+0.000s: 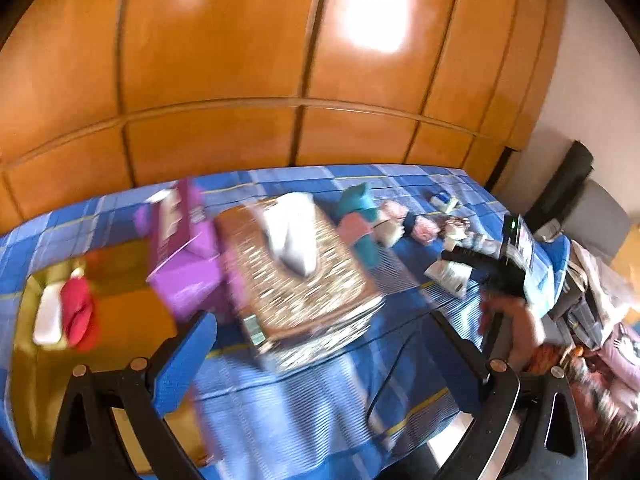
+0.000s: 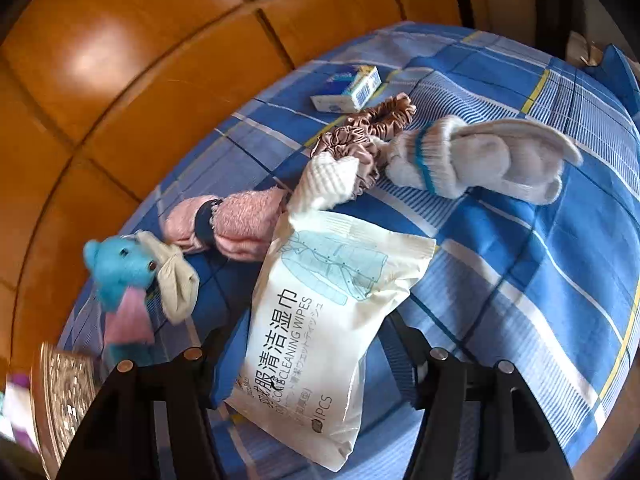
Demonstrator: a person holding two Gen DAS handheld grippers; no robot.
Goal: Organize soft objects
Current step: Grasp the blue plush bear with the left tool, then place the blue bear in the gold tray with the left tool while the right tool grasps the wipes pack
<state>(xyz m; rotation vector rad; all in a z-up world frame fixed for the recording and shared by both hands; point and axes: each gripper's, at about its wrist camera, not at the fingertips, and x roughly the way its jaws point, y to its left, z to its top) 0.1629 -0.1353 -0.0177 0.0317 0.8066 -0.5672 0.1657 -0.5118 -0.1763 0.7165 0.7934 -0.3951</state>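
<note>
Holding a white pack of cleaning wipes between its two black fingers, the right gripper is squeezed shut on the bottom part of the pack. The pack lies on the blue checked bedsheet. Just past the top of the pack are a pink fuzzy sock with a dark band on it, a white knit sock and a brown ruffled scrunchie. A grey and white glove with blue stripes lies beside the scrunchie, and a small blue and white box sits farther back. To the left is a blue teddy toy, touching a cream cloth. The left gripper is wide open with nothing between its fingers, up over the sheet. This view is blurry. In front of it is a brown patterned box with something white on top. A purple box stands next to that, touching it. Off to the left is a yellow tray with a red soft thing and a white thing inside. Orange wooden panels stand behind the bed.
</note>
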